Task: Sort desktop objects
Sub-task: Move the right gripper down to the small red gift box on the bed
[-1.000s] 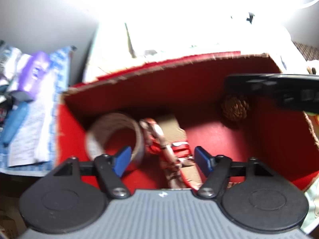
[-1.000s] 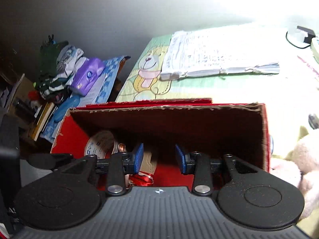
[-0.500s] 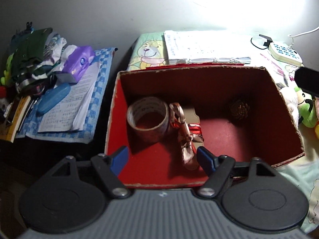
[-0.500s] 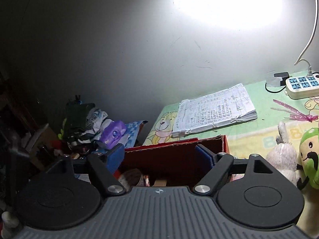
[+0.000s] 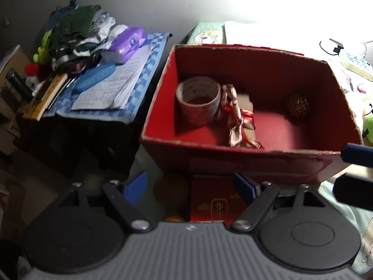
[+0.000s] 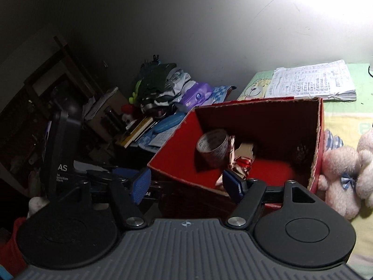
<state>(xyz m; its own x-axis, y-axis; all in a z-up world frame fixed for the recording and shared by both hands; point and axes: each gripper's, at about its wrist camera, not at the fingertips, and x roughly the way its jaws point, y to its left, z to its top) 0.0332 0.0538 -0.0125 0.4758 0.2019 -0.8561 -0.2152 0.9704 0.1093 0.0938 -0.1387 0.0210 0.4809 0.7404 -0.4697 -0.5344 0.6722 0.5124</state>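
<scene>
1. Left gripper: jaws opening wide, holding nothing, in front of the red cardboard box.
2. Right gripper: jaws closing a little, wide apart, holding nothing.
3. Inside the box: round tape roll, shiny ribbon bow, small brown pinecone.
4. Only in the right view: pink teddy bear beside the box.

Both grippers are being drawn back out of the red box, which is now being seen whole from outside. The left gripper is being opened wider with nothing between its jaws, while the right gripper, opened wide since a second ago, is being closed slightly, empty.

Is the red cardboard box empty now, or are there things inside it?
Not empty. The red cardboard box holds a roll of tape on its side, a crumpled ribbon bundle beside it, and a small brown pine cone apart.
</scene>
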